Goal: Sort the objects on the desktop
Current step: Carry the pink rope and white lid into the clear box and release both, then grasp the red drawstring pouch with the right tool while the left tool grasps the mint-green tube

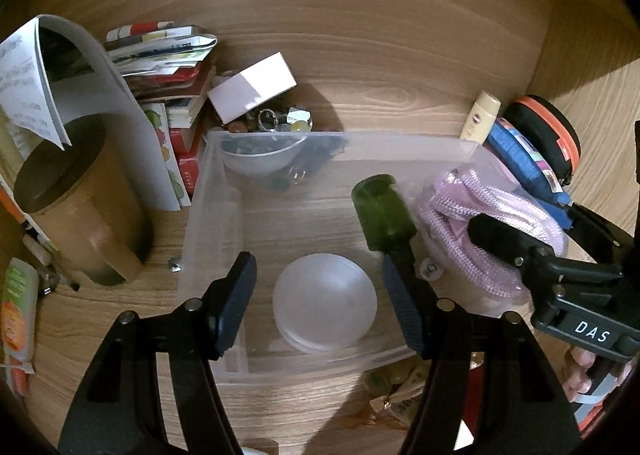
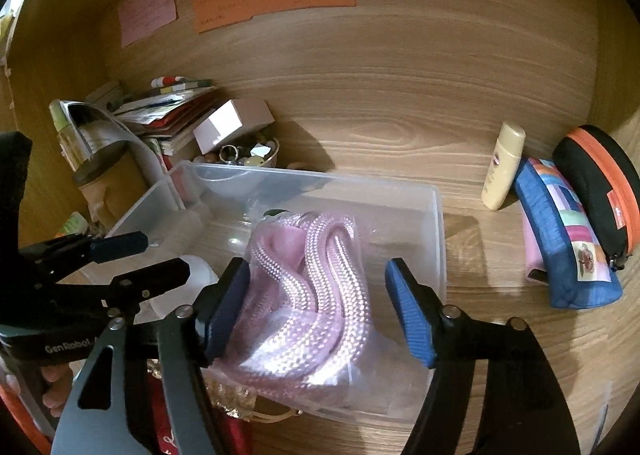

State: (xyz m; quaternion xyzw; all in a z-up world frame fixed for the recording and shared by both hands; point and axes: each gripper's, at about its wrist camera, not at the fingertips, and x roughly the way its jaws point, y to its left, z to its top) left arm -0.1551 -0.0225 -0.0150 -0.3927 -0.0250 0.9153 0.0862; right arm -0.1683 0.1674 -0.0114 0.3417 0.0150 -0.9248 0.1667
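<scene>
A clear plastic bin (image 1: 208,191) (image 2: 438,223) sits on the wooden desk. Inside it lie a frosted round lid (image 1: 325,303), a green glass bottle (image 1: 382,211) and a bagged pink rope (image 1: 480,215) (image 2: 316,287). My left gripper (image 1: 320,307) is open, its jaws either side of the frosted lid above the bin. My right gripper (image 2: 320,315) is open, its jaws either side of the pink rope bag; the left fingertip (image 2: 228,307) touches the bag. The right gripper also shows in the left wrist view (image 1: 504,239).
A brown cylinder tin (image 1: 76,207) stands left of the bin, with papers and booklets (image 1: 160,67), a white box (image 1: 252,87) and a bowl of trinkets (image 1: 276,123) behind. A cream bottle (image 2: 502,167), blue pouch (image 2: 568,239) and black-orange case (image 2: 600,187) lie to the right.
</scene>
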